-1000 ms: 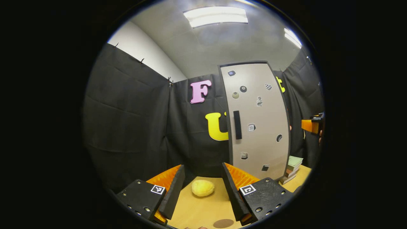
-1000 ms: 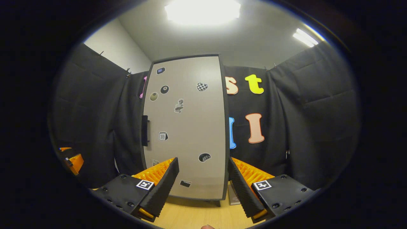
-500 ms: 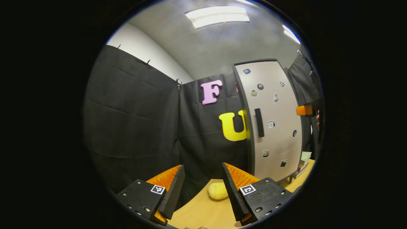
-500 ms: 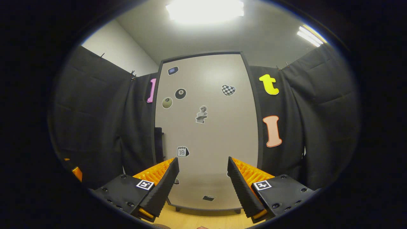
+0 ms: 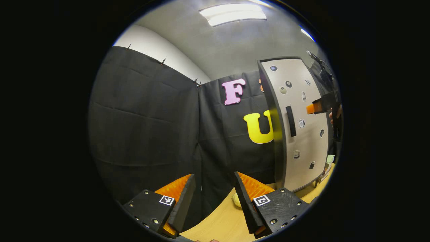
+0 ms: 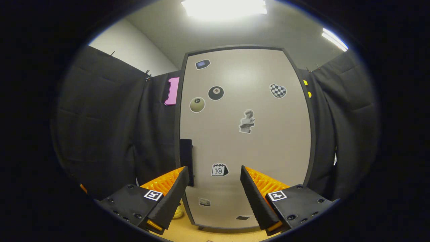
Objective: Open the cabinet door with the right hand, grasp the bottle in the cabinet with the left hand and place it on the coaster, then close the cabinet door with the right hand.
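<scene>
- So, the cabinet door (image 6: 245, 134) is seen shut, with stickers on it and its dark handle (image 6: 186, 161) at about 9 o'clock on the panel.
- The right gripper (image 6: 213, 193) is held wide apart with nothing gripped, just in front of the door.
- The left gripper (image 5: 213, 198) is spread open too, empty, over the wooden table (image 5: 221, 222).
- A yellowish lump (image 5: 237, 200), maybe a sponge, is half hidden behind the left gripper's finger.
- The bottle can't be seen behind the closed door.

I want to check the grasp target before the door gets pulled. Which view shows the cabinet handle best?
The left gripper view: the handle stands fully exposed on the cabinet door. In the right gripper view the handle is closer, but its lower end sits behind a finger of the right gripper.
</scene>
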Motion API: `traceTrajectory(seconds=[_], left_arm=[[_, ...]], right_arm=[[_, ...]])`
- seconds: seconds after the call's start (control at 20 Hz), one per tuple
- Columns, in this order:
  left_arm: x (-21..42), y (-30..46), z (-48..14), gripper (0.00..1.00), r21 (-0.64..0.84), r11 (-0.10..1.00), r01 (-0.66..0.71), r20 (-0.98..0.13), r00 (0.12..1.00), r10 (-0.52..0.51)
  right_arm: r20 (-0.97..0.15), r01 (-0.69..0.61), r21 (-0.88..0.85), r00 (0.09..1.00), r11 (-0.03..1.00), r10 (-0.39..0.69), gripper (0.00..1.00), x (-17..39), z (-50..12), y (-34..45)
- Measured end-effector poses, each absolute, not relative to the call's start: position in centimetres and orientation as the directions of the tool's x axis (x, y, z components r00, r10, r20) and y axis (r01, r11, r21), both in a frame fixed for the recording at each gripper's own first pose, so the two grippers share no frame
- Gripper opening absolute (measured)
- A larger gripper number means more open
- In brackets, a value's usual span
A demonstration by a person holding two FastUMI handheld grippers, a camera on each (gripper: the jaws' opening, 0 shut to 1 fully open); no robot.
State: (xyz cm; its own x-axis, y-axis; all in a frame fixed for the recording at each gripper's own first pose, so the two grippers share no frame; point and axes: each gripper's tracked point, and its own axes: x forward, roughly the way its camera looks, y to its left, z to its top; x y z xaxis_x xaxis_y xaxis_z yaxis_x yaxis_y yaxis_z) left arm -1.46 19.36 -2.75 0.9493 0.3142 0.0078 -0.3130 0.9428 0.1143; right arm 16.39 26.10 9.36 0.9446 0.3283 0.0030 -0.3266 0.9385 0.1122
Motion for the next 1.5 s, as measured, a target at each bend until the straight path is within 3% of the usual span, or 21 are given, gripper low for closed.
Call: traceTrajectory(seconds=[0.45, 0.65, 0.75, 1.05, 1.1, 1.15, 1.2, 1.25, 1.3, 1.45, 1.5], left_arm=[[-2.0, 25.2, -4.7, 0.67, 0.111, 0.918, -0.381, -0.013, 0.923, 0.385], [-2.2, 27.1, -5.2, 0.67, 0.104, 0.907, -0.407, -0.025, 0.911, 0.412], [-1.6, 27.6, -5.5, 0.67, 0.103, 0.904, -0.416, -0.03, 0.907, 0.421], [-1.9, 27.9, -5.9, 0.67, 0.089, 0.909, -0.408, -0.026, 0.911, 0.412], [-2.1, 27.9, -5.9, 0.67, 0.087, 0.911, -0.403, -0.025, 0.913, 0.407], [-2.3, 27.9, -5.8, 0.67, 0.086, 0.913, -0.399, -0.025, 0.915, 0.402], [-2.4, 27.9, -5.7, 0.67, 0.086, 0.915, -0.394, -0.027, 0.917, 0.398], [-2.5, 27.9, -5.7, 0.67, 0.085, 0.917, -0.389, -0.029, 0.919, 0.393], [-2.5, 27.8, -5.6, 0.67, 0.084, 0.92, -0.383, -0.031, 0.922, 0.387], [-2.7, 27.6, -5.1, 0.67, 0.086, 0.925, -0.371, -0.028, 0.927, 0.374], [-2.7, 27.4, -5.1, 0.67, 0.084, 0.927, -0.365, -0.028, 0.929, 0.369]], right_arm=[[-0.039, -0.344, 0.085, 0.937, 0.935, 0.348, 0.96, 20.5, 9.0, 32.4], [-0.078, -0.348, 0.087, 0.932, 0.934, 0.354, 0.86, 22.4, 8.0, 34.5], [-0.097, -0.334, 0.079, 0.935, 0.939, 0.341, 0.67, 23.1, 7.7, 35.1], [-0.175, -0.296, 0.063, 0.937, 0.953, 0.303, 0.67, 24.4, 6.3, 35.8], [-0.174, -0.283, 0.065, 0.941, 0.957, 0.29, 0.59, 24.3, 6.4, 35.5], [-0.183, -0.279, 0.081, 0.939, 0.957, 0.29, 0.41, 24.6, 6.2, 35.4], [-0.197, -0.283, 0.096, 0.934, 0.954, 0.297, 0.42, 24.6, 6.0, 35.4], [-0.199, -0.288, 0.096, 0.932, 0.953, 0.302, 0.34, 24.8, 6.2, 35.5], [-0.205, -0.291, 0.085, 0.931, 0.953, 0.302, 0.34, 24.6, 6.2, 35.4], [-0.214, -0.321, 0.065, 0.92, 0.945, 0.327, 0.16, 24.4, 6.1, 35.5], [-0.218, -0.334, 0.069, 0.915, 0.94, 0.341, 0.19, 24.3, 6.1, 35.5]])
